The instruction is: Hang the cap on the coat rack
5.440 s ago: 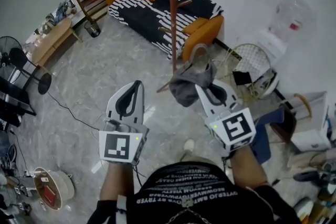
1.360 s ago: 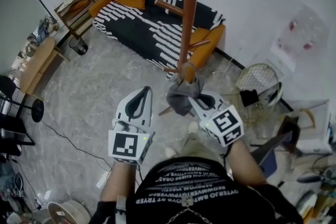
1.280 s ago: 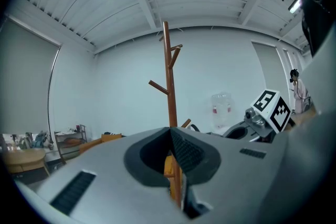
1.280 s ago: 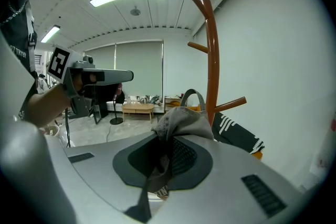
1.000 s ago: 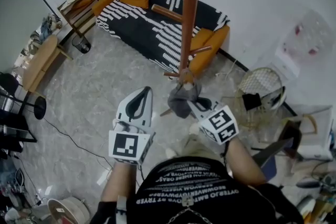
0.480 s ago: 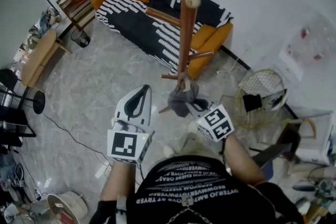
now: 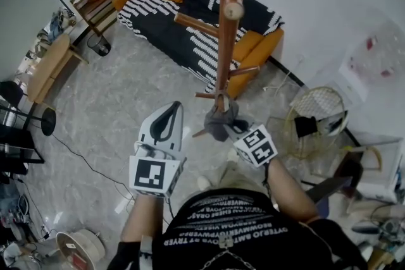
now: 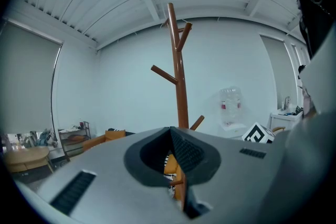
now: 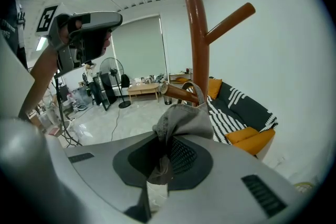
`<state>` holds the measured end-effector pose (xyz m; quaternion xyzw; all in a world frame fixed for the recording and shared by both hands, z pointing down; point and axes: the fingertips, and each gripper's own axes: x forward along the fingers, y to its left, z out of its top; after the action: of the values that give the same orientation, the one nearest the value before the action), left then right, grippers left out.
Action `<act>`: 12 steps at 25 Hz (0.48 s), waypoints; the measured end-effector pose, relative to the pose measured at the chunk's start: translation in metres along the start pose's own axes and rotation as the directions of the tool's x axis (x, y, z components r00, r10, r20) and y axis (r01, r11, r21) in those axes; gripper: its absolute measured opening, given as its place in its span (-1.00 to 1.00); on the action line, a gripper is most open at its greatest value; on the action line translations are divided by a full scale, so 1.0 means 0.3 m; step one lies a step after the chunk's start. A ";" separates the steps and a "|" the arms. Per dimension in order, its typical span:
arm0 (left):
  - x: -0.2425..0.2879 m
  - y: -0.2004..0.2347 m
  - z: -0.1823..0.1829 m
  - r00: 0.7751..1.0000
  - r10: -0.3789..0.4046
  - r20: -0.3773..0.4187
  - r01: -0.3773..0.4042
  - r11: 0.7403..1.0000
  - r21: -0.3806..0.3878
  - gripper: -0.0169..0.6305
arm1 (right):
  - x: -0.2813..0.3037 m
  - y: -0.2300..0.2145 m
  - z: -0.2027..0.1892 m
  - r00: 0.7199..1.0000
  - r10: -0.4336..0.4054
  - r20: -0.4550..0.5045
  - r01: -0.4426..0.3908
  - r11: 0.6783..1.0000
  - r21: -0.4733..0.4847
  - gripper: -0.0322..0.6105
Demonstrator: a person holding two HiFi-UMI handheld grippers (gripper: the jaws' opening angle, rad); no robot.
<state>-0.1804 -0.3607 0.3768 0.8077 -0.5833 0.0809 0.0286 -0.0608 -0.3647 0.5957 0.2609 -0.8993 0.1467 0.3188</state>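
Note:
The brown wooden coat rack (image 7: 229,22) rises just ahead of me, and its pole (image 9: 198,34) fills the middle of the right gripper view. My right gripper (image 7: 233,128) is shut on the grey cap (image 7: 221,121), pinching its fabric (image 9: 184,119) between the jaws. The cap's back strap loops over a low peg (image 9: 179,93) of the rack. My left gripper (image 7: 173,108) is held to the left of the cap, shut with nothing in it. In the left gripper view the coat rack (image 8: 180,76) stands beyond the shut left gripper (image 8: 176,165).
A black-and-white striped sofa (image 7: 183,16) with orange cushions stands behind the rack. A round wire frame (image 7: 316,112) leans at the right, a low wooden table (image 7: 50,63) is at the left. A cable (image 7: 82,158) runs over the marble floor.
My right gripper has carried the cap a little forward, up to the rack's low peg. The left gripper has stayed where it was.

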 end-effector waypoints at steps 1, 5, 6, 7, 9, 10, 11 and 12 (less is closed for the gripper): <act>-0.001 0.001 0.000 1.000 0.002 0.000 -0.002 1.000 0.001 -0.94 | 0.005 -0.003 -0.007 1.000 -0.001 -0.007 0.001 1.000 -0.001 -0.83; -0.013 -0.005 0.004 1.000 0.004 0.004 -0.004 1.000 0.004 -0.94 | 0.022 -0.011 -0.043 0.999 -0.008 -0.033 0.009 1.000 0.002 -0.83; -0.017 -0.005 0.005 1.000 0.004 0.005 -0.004 1.000 0.003 -0.94 | 0.026 -0.009 -0.049 0.999 -0.010 -0.038 0.010 1.000 0.003 -0.83; -0.021 -0.005 0.005 1.000 0.003 0.005 -0.003 1.000 0.003 -0.94 | 0.027 -0.008 -0.053 0.999 -0.012 -0.043 0.012 1.000 0.006 -0.83; -0.028 -0.009 0.007 1.000 0.001 0.005 -0.001 1.000 0.003 -0.94 | 0.030 -0.011 -0.062 0.999 -0.019 -0.048 0.020 1.000 0.010 -0.83; -0.032 -0.012 0.008 1.000 0.000 0.006 0.000 1.000 0.005 -0.94 | 0.031 -0.014 -0.067 0.998 -0.026 -0.051 0.027 1.000 0.010 -0.83; -0.035 -0.015 0.010 1.000 -0.002 0.007 0.002 1.000 0.008 -0.94 | 0.032 -0.019 -0.072 0.998 -0.034 -0.054 0.035 0.999 0.008 -0.83; -0.039 -0.018 0.012 1.000 -0.002 0.009 0.002 1.000 0.009 -0.94 | 0.034 -0.023 -0.077 0.998 -0.042 -0.056 0.042 0.999 0.005 -0.82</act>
<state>-0.1786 -0.3485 0.3717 0.8089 -0.5821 0.0800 0.0223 -0.0521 -0.3642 0.6203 0.2765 -0.8840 0.1498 0.3460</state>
